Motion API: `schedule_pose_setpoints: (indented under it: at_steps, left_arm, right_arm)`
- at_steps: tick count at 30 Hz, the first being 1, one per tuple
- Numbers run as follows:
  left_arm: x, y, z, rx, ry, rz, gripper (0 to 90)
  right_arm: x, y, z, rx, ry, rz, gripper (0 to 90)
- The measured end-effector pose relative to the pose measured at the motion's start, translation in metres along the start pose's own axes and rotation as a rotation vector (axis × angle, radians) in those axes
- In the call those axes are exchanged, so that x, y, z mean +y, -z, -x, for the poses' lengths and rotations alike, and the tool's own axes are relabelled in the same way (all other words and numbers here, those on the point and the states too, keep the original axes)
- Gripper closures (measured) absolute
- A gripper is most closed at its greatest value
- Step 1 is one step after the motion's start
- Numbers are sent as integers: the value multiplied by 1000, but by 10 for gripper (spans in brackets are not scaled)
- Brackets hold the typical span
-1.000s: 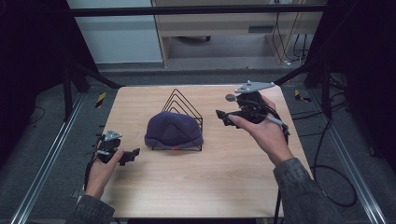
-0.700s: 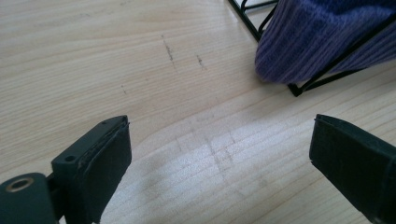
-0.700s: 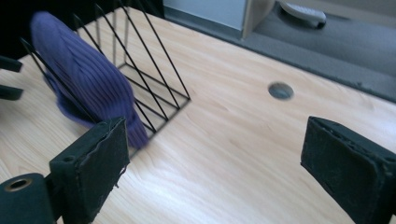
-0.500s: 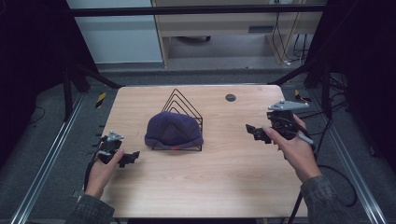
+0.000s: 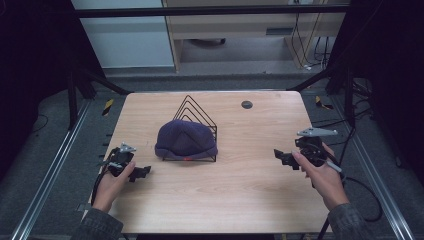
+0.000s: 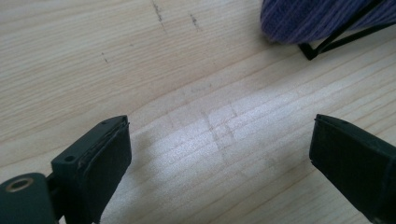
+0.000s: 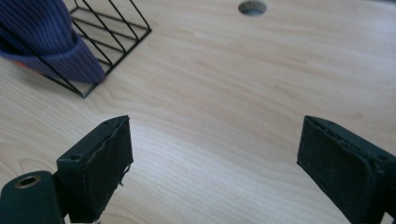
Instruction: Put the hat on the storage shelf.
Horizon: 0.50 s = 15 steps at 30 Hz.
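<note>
A dark blue knit beanie (image 5: 186,139) is draped over a black wire rack (image 5: 196,111) at the table's middle. My left gripper (image 5: 141,172) rests low near the table's left edge, jaws wide open and empty; the beanie (image 6: 322,18) and a rack foot (image 6: 310,50) lie at the upper right of the left gripper view. My right gripper (image 5: 284,158) hovers at the right side of the table, also open and empty. The right gripper view has the beanie (image 7: 44,37) and rack (image 7: 112,32) at its upper left.
The wooden table (image 5: 240,200) has a small round dark hole (image 5: 246,104) near its far edge, also seen as the hole (image 7: 252,7). Metal frame rails and cables run along both sides on the floor.
My right gripper has drawn back from beside the rack, moving right and toward the near edge. The left gripper has stayed put.
</note>
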State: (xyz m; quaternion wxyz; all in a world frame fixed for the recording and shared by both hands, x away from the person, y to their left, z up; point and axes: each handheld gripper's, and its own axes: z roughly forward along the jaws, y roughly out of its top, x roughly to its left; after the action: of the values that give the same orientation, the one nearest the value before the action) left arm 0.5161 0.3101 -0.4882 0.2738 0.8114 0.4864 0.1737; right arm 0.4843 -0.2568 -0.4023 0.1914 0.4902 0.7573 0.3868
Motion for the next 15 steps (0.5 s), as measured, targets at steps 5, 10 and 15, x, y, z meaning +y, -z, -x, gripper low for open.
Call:
schedule_pose_setpoints:
  at_steps: [5, 10, 15]
  left_arm:
    - [0, -3, 2, -6, -13, -16, 49]
    - [-1, -7, 3, -3, -14, -28, 29]
    - [-3, -7, 4, -4, -17, -17, 21]
  right_arm:
    - [-22, -15, 2, -10, -25, -29, 133]
    - [-49, -36, 0, 5, -43, -75, 146]
    - [-57, -49, -1, -2, -51, -81, 146]
